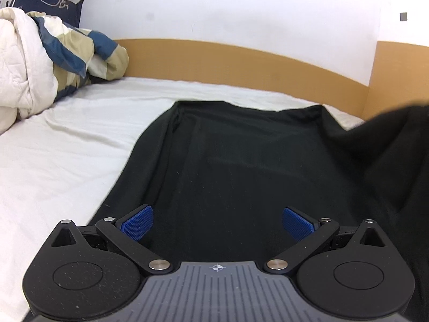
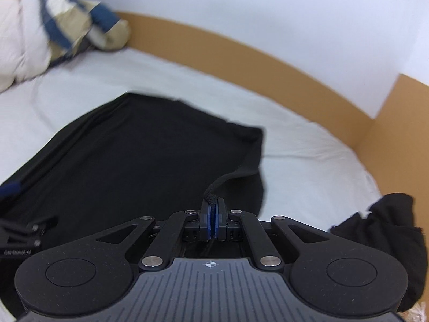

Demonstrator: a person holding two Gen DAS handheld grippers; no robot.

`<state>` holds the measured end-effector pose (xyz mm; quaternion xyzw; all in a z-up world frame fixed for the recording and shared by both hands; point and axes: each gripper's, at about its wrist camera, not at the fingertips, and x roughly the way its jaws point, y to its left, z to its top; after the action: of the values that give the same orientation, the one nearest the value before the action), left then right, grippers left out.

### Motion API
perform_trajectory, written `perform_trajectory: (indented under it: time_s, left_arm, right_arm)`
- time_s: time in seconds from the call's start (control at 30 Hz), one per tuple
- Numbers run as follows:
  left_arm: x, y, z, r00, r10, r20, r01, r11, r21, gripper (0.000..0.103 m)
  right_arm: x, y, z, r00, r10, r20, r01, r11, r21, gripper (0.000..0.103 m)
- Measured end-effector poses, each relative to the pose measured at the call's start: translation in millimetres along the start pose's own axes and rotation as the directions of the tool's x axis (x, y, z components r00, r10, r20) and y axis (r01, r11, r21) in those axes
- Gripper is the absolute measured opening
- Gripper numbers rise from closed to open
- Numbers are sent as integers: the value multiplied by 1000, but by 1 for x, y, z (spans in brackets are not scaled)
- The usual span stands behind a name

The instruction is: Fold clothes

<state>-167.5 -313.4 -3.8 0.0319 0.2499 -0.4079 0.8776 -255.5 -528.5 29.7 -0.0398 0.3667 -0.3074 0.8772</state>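
A white-sheeted bed (image 1: 67, 147) with a tan wooden surround fills both views. A black soft cloth garment (image 1: 228, 161) lies spread across mid-frame, likely flattened for folding. A bunched white, beige and blue quilt (image 1: 40, 61) sits upper left. The left gripper (image 1: 217, 224) hovers spread above the cloth; the right gripper (image 2: 213, 212), pressed together, pinches a garment edge, probably to carry it over.

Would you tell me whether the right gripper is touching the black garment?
Touching: the right wrist view shows the right gripper shut on a fold of the black garment.
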Motion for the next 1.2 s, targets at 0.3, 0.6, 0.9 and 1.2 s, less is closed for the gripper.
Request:
perform_trajectory:
  time_s: [0.3,0.6,0.9,1.2]
  left_arm:
    - [-15,19,4,1000,-13,5,13,1000,-5,102]
    - [-18,19,1,995,-86,-39,88,996,33,102]
    - [-33,-20,-24,982,-188,-14,183,935,304,102]
    - [-53,-68,-55,956,-294,6,227,751,619,102]
  right_arm:
    - [20,30,5,970,240,32,-242,962,127,28]
    - [18,7,-41,975,219,-29,-208,955,210,47]
    - [15,22,-112,957,287,31,-287,933,219,46]
    - [12,-3,-133,971,111,211,-183,915,359,48]
